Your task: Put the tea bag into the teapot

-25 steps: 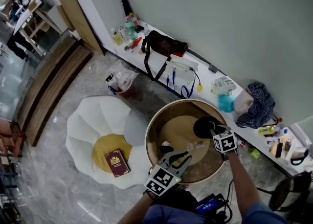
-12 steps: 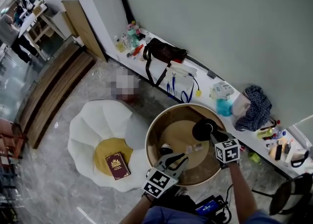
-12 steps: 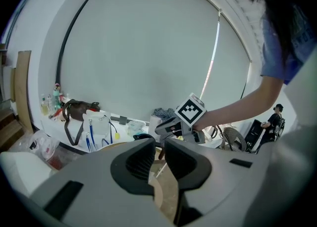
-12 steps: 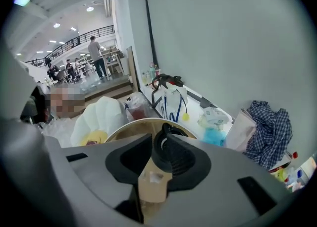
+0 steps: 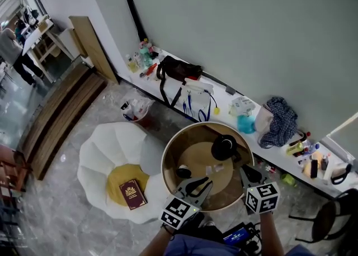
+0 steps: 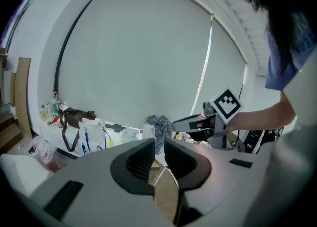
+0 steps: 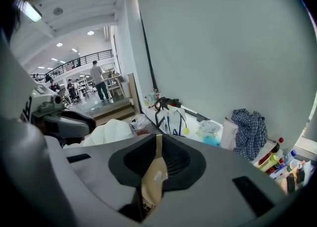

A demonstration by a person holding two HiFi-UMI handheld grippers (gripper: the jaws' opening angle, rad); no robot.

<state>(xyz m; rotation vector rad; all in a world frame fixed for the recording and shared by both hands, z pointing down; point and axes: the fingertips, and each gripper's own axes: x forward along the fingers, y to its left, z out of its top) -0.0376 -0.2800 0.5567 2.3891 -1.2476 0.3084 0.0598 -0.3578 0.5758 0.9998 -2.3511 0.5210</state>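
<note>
Pinching the tea bag (image 7: 154, 171) is my right claw (image 7: 158, 140). Its jaws have just been closing and now press the tan paper sachet between the pads, its top edge standing up between the tips and the rest hanging below. In the head view that claw is above the near right rim of the round table (image 5: 168, 162), apart from the black teapot (image 5: 224, 147), which stands on the far side of the tabletop. A small dark cup (image 5: 183, 171) sits toward the table's left. My left claw (image 5: 206, 181) hovers over the near edge, its jaws a narrow slit apart with nothing in them. Left of the table lies a white petal-shaped seat (image 5: 103, 148) bearing a dark red booklet (image 5: 133, 193). Behind, the wall ledge (image 5: 219, 103) holds a checked cloth (image 5: 278, 122).
</note>
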